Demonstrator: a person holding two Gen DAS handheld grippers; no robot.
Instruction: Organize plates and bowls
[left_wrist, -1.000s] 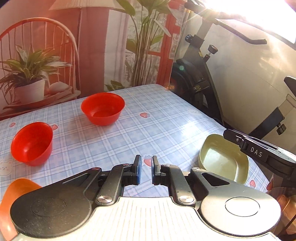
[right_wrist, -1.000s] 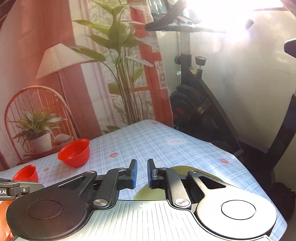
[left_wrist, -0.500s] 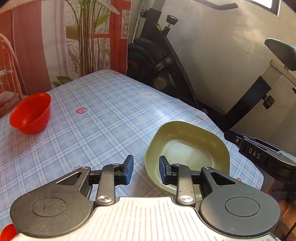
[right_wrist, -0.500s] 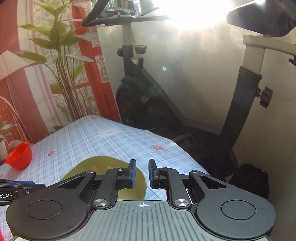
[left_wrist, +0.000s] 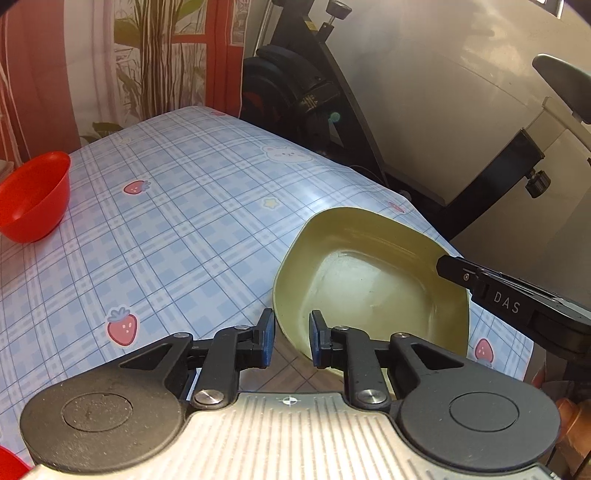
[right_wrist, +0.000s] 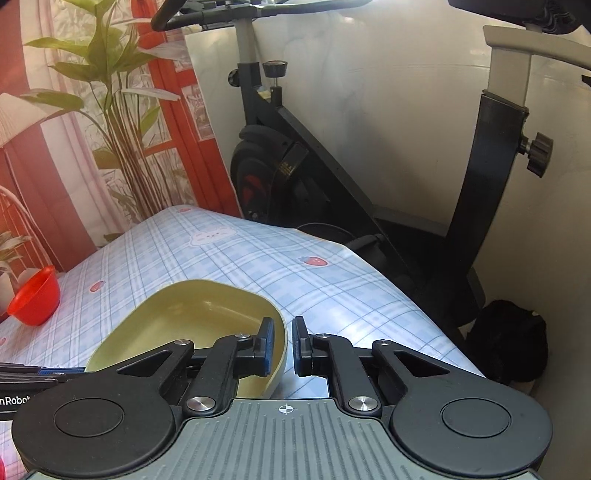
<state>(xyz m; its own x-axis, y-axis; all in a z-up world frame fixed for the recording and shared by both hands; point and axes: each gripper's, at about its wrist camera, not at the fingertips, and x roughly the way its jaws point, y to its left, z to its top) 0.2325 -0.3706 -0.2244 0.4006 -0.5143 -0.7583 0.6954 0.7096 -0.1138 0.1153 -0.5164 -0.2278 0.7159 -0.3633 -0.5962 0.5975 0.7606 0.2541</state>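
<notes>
An olive-green squarish plate (left_wrist: 369, 273) (right_wrist: 192, 314) sits at the table's near right corner, its near side jutting past the edge. My left gripper (left_wrist: 291, 338) straddles the plate's near-left rim. One finger is outside and one inside, and the jaws are closing onto the wall. My right gripper (right_wrist: 282, 343) is shut on the opposite rim, with one finger inside the plate and one outside. Its black finger (left_wrist: 498, 295) also shows in the left wrist view, reaching over the plate's right edge. A red bowl (left_wrist: 33, 195) (right_wrist: 35, 295) stands upright at the far left.
The checked blue tablecloth (left_wrist: 184, 240) ends just past the plate on the right and near sides. An exercise bike (right_wrist: 295, 155) stands close behind the table. A black bag (right_wrist: 509, 339) lies on the floor. A red rim (left_wrist: 9, 461) shows at the lower left corner.
Both grippers swung right and sank to the green plate. The left jaws widened, then narrowed around its rim. The right jaws now hold the other rim. One red bowl left the view.
</notes>
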